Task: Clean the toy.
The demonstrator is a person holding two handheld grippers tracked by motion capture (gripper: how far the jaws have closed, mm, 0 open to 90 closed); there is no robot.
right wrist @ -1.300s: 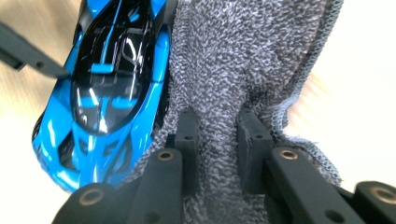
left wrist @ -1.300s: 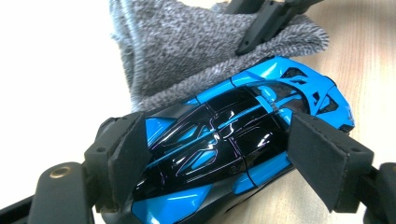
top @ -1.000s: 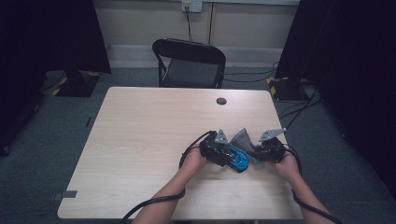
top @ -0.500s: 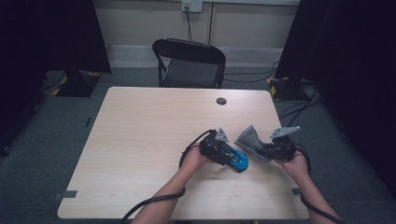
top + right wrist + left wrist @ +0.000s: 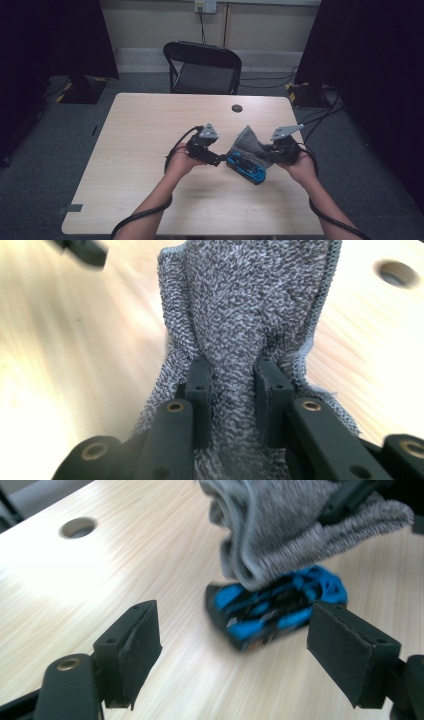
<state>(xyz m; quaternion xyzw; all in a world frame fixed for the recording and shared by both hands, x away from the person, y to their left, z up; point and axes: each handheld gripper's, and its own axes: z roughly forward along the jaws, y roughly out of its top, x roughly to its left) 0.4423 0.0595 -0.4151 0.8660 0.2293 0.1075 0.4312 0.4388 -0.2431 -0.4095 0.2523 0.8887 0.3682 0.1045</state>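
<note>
A grey, nubbly terry cloth (image 5: 250, 305) is pinched between the jaws of the right gripper (image 5: 280, 150), bunched and draped over a blue-and-black toy car (image 5: 275, 607) near the table's (image 5: 145, 125) right edge. The left gripper (image 5: 240, 655) is spread wide, nothing grasped.

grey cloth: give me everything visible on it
The grey cloth looks like looped terry with a stitched hem along one edge. The right claw is shut on a bunched fold of it, holding it lifted above the table, crumpled and draped rather than flat. Its lower folds hang over the blue toy car, seemingly touching it. The left claw stands open, apart from the cloth.
</note>
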